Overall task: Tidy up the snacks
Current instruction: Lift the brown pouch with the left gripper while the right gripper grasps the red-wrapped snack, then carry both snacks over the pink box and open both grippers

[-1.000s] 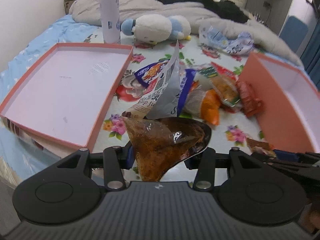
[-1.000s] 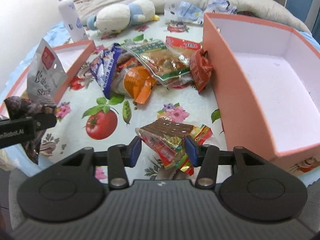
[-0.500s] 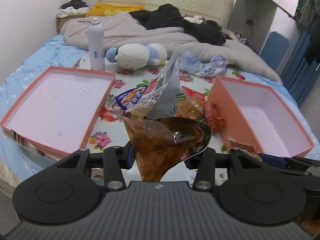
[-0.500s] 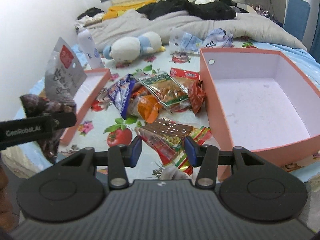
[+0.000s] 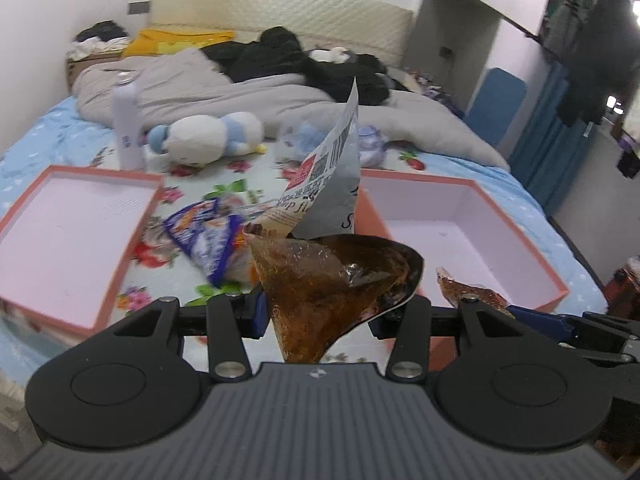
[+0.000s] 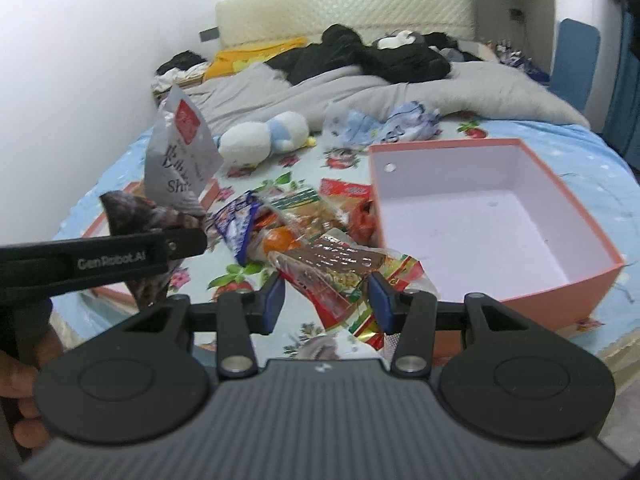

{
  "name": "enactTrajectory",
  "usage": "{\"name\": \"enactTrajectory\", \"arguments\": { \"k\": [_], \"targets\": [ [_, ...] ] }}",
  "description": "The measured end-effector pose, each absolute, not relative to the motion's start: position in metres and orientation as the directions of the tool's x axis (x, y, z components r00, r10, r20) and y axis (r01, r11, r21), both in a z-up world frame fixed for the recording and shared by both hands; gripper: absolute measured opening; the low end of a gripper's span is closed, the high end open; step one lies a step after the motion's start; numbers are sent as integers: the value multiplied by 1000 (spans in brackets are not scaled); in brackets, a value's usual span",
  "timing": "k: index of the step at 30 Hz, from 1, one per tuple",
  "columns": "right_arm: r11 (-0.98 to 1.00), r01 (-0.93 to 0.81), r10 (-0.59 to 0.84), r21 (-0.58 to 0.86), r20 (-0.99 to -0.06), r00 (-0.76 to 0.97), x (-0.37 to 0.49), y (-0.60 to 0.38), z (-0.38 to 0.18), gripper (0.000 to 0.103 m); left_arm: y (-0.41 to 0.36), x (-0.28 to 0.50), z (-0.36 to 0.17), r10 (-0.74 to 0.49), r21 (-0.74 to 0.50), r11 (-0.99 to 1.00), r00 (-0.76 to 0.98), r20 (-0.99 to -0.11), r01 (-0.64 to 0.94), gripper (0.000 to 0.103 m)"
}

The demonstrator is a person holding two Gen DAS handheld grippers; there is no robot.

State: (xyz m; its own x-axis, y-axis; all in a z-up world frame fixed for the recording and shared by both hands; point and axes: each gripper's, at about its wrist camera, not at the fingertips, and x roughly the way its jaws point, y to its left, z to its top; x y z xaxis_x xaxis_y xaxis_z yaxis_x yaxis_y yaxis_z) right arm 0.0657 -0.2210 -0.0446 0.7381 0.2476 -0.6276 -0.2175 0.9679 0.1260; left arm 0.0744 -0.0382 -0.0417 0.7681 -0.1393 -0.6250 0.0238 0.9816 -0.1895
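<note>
My left gripper [image 5: 316, 316] is shut on a snack bag [image 5: 336, 280] with a dark brown clear bottom and a grey printed top, held up off the bed. The same bag [image 6: 176, 168] shows at the left of the right wrist view. My right gripper [image 6: 326, 300] is shut on a red, green and brown snack packet [image 6: 340, 272], also lifted. A pile of loose snack packets [image 6: 280, 216] lies on the floral sheet between a shallow pink lid [image 5: 76, 216] on the left and a deep pink box [image 6: 480, 216] on the right.
A white and blue plush toy [image 5: 208, 140] and a white bottle [image 5: 128, 132] stand behind the lid. A crumpled blue-white bag [image 6: 380, 124], a grey duvet [image 5: 240, 84] and black clothes [image 6: 360, 56] lie farther back. A blue chair [image 5: 496, 108] stands right of the bed.
Both grippers have risen and drawn back from the bed with their packets still held. The boxes and the snack pile now look smaller and lower in both views.
</note>
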Motion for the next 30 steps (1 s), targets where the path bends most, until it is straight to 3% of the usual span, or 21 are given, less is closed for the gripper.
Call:
{"name": "enactTrajectory", "arguments": {
  "k": [13, 30],
  "targets": [
    [990, -70, 130, 121, -616, 777, 78, -273, -50, 49, -100, 119, -47, -266, -227, 962, 713, -649, 153, 51],
    [994, -3, 74, 111, -643, 762, 183, -325, -82, 49, -164, 263, -83, -336, -244, 942, 616, -712, 232, 51]
  ]
}}
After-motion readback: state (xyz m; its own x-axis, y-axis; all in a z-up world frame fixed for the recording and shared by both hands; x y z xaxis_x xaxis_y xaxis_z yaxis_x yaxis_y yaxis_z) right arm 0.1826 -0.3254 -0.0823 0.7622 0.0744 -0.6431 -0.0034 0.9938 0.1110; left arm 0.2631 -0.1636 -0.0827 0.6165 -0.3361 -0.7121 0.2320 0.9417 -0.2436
